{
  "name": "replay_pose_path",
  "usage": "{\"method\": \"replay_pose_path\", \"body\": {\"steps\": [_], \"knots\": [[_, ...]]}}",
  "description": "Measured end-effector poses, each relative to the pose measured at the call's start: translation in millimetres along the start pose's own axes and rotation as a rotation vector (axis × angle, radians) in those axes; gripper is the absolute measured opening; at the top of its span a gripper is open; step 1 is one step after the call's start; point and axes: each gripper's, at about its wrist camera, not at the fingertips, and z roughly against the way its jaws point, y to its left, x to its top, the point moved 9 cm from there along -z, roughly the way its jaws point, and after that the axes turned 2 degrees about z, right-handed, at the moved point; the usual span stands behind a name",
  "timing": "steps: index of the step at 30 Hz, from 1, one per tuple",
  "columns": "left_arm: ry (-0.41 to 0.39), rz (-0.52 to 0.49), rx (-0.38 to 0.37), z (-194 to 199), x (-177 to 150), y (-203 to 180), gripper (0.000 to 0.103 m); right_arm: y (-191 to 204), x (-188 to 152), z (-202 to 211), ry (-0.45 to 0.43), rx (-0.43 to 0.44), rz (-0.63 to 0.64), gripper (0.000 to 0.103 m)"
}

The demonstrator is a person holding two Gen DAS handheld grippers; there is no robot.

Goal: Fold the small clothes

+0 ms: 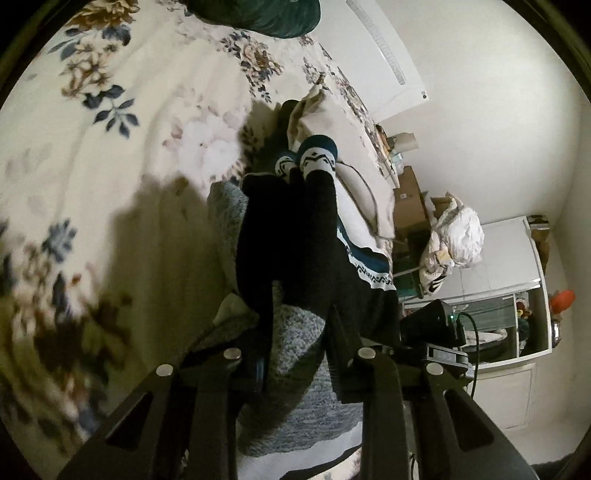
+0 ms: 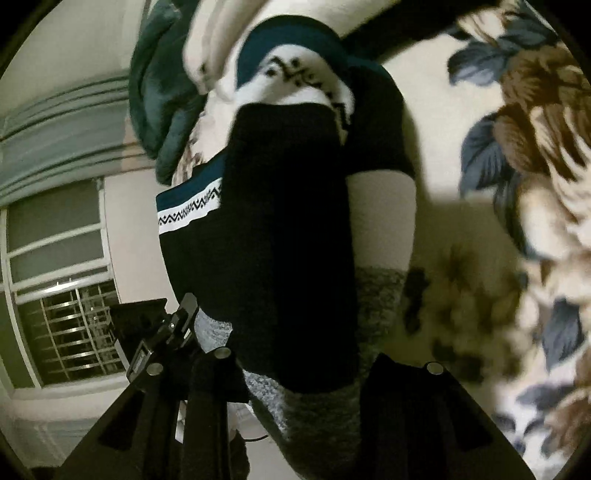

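Note:
A small knit sweater [image 1: 291,236] hangs lifted over the floral bedspread [image 1: 122,155]. It is black, with teal and white zigzag cuffs [image 1: 318,158] and a grey speckled hem [image 1: 295,343]. My left gripper [image 1: 299,332] is shut on the hem, and the fabric fills the gap between its fingers. In the right wrist view the same sweater [image 2: 288,258] drapes away from my right gripper [image 2: 303,373], which is shut on the grey hem [image 2: 321,413]. Both sleeves are folded onto the black body, cuffs at the far end. The fabric hides the fingertips.
A dark green cushion [image 1: 258,16] lies at the bed's far end, with a beige garment [image 1: 314,107] and a cable [image 1: 365,188] nearer. Beside the bed are cardboard boxes [image 1: 408,206], a pile of white clothes [image 1: 458,236] and a white cabinet [image 1: 517,295]. A barred window [image 2: 74,332] is on the left.

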Motion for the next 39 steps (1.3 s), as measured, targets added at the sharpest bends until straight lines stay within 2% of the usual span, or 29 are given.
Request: {"method": "replay_pose_path", "body": {"steps": [2, 5, 9, 11, 12, 14, 16, 17, 18, 19, 21, 25, 26, 27, 28, 29, 30, 35, 39], "knots": [[0.016, 0.014, 0.000, 8, -15, 0, 0.022, 2, -20, 6, 0.010, 0.004, 0.001, 0.031], [0.062, 0.033, 0.051, 3, -47, 18, 0.023, -18, -56, 12, 0.037, -0.016, -0.012, 0.032], [0.145, 0.092, 0.158, -25, -86, 66, 0.027, -79, -93, -1, 0.075, -0.108, -0.075, 0.032], [0.137, 0.093, 0.165, -30, -95, 76, 0.032, -110, -103, -6, 0.085, -0.133, -0.116, 0.037], [0.126, 0.099, 0.160, -29, -94, 76, 0.034, -119, -105, -5, 0.086, -0.136, -0.127, 0.040], [0.087, 0.094, 0.171, -20, -88, 70, 0.035, -125, -103, 5, 0.065, -0.160, -0.122, 0.056], [0.051, 0.074, 0.188, -10, -80, 62, 0.045, -124, -98, 20, 0.028, -0.210, -0.085, 0.067], [0.026, 0.065, 0.189, -4, -73, 56, 0.055, -121, -95, 32, 0.006, -0.232, -0.059, 0.071], [0.006, 0.053, 0.188, -1, -67, 51, 0.061, -119, -92, 43, -0.016, -0.252, -0.034, 0.072], [-0.015, 0.032, 0.196, 1, -56, 45, 0.063, -117, -88, 56, -0.043, -0.277, -0.012, 0.072], [-0.033, -0.004, 0.216, -5, -36, 39, 0.063, -109, -78, 78, -0.091, -0.307, 0.024, 0.072], [-0.049, -0.113, 0.271, -40, -7, 27, 0.062, -95, -46, 96, -0.151, -0.299, 0.080, 0.072], [-0.046, -0.145, 0.294, -49, -4, 28, 0.058, -70, -37, 85, -0.159, -0.306, 0.094, 0.071], [-0.041, -0.175, 0.299, -55, -1, 28, 0.026, -61, -25, 81, -0.167, -0.314, 0.120, 0.068], [-0.026, -0.203, 0.318, -64, -1, 27, 0.005, -52, -17, 76, -0.169, -0.327, 0.155, 0.048], [-0.012, -0.225, 0.349, -67, -1, 29, 0.004, -46, -11, 70, -0.165, -0.367, 0.180, 0.017], [-0.024, -0.233, 0.338, -66, 1, 26, 0.004, -41, -4, 64, -0.167, -0.399, 0.186, 0.010], [-0.120, -0.197, 0.293, -31, 16, 13, 0.004, -8, 7, 70, -0.252, -0.387, 0.227, 0.007], [-0.113, -0.147, 0.310, -38, 35, 28, 0.004, 0, 20, 77, -0.284, -0.368, 0.206, 0.007]]}}
